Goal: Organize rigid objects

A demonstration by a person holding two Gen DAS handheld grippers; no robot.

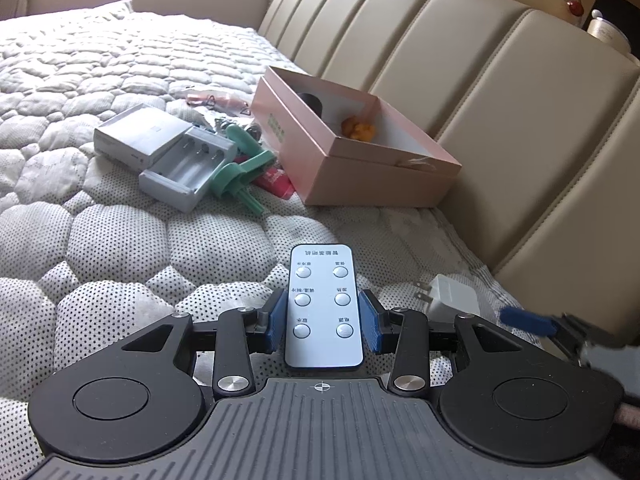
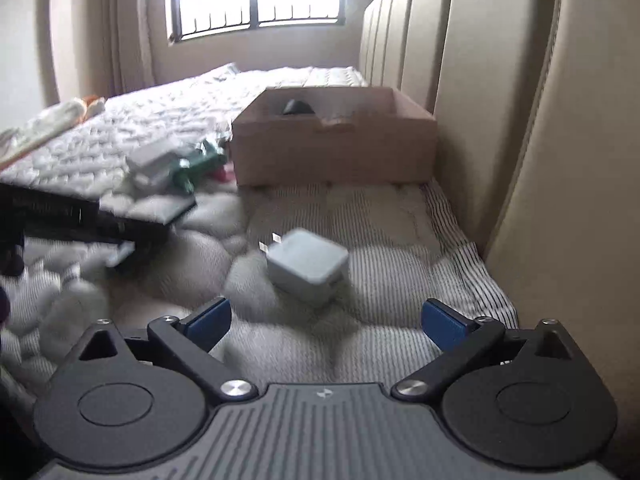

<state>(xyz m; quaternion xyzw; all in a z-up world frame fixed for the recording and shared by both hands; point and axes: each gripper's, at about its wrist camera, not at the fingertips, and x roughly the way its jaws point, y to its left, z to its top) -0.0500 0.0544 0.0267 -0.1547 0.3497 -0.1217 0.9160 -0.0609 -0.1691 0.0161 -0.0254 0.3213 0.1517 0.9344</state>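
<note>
A white remote (image 1: 323, 304) with round buttons sits between the blue pads of my left gripper (image 1: 323, 320), which is shut on its sides just above the quilted mattress. A white plug-in charger (image 2: 306, 266) lies on the mattress just ahead of my right gripper (image 2: 326, 320), whose jaws stand wide open and hold nothing. In the left wrist view the charger (image 1: 452, 298) is to the right of the remote, with one blue pad (image 1: 524, 321) of the right gripper beside it. An open pink box (image 1: 360, 176) stands farther ahead against the headboard, holding a black object (image 1: 314, 102) and an orange one (image 1: 358, 128).
Left of the box lie a grey battery charger (image 1: 188, 170), a grey flat case (image 1: 132, 136), green plastic pieces (image 1: 244, 168) and a red item (image 1: 276, 182). The padded beige headboard (image 1: 500, 100) walls the right side. The box (image 2: 332, 152) is straight ahead in the right wrist view.
</note>
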